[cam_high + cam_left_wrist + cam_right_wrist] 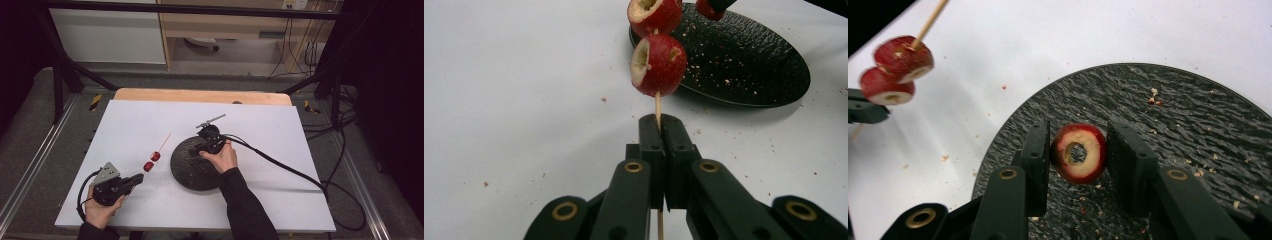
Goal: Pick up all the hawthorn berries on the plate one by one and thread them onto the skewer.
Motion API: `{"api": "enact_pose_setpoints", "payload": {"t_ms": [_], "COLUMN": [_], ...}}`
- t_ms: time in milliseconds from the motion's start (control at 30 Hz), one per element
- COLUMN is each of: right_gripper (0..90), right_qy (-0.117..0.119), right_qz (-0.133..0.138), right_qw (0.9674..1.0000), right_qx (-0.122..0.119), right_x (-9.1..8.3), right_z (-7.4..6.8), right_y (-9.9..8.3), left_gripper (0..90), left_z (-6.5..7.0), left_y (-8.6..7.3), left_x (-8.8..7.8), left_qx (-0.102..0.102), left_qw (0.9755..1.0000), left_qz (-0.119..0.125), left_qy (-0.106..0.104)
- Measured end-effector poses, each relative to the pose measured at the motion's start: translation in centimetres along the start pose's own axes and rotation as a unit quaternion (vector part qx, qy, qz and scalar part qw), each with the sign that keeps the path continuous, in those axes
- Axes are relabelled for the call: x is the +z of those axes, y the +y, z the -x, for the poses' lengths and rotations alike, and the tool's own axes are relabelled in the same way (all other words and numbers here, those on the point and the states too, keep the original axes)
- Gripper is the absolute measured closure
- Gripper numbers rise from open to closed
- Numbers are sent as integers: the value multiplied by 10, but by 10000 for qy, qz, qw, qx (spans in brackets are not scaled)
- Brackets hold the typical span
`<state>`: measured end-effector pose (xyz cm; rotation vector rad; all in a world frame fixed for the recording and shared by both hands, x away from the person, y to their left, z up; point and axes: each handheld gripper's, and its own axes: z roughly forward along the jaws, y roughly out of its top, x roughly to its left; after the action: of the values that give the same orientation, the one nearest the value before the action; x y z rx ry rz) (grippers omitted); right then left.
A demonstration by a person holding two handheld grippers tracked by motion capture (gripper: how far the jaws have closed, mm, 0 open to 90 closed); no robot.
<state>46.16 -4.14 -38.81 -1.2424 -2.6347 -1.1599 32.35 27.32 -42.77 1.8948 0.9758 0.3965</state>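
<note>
The left gripper (659, 125) clamps a wooden skewer (657, 102) carrying 2 red fruits (659, 64), left of the black plate (186, 170). The right gripper (1078, 150), jaws narrow, pinches a cored fruit (1079, 153) above that plate.

Bare tabletop (280, 135) runs along the far edge and right edge; near the middle, the black plate (187, 172) and skewer (159, 150) block passage.
</note>
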Motion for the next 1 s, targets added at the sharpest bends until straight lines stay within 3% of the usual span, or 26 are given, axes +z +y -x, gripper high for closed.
{"api": "enact_pose_setpoints", "payload": {"t_ms": [167, 433, 767, 1000], "right_gripper": [635, 635, 636, 636], "right_qy": [139, 266, 518, 669], "right_qz": [409, 973, 1794, 2319], "right_qw": [9990, 9941, 9788, 9644], "right_qx": [134, 394, 848, 1078], "right_x": [-9, -22, -29, -33], "right_z": [1, 3, 6, 6], "right_y": [-13, -33, -54, -63], "left_gripper": [883, 883, 883, 883], "left_z": [1, 3, 8, 12], "left_y": [0, 1, 1, 1], "left_x": [0, 0, 3, 5], "left_qx": [10, -3, 6, -26], "left_qw": [10000, 10000, 10000, 9999], "left_qz": [19, 47, 68, 105], "left_qy": [-6, -7, -39, -85]}}
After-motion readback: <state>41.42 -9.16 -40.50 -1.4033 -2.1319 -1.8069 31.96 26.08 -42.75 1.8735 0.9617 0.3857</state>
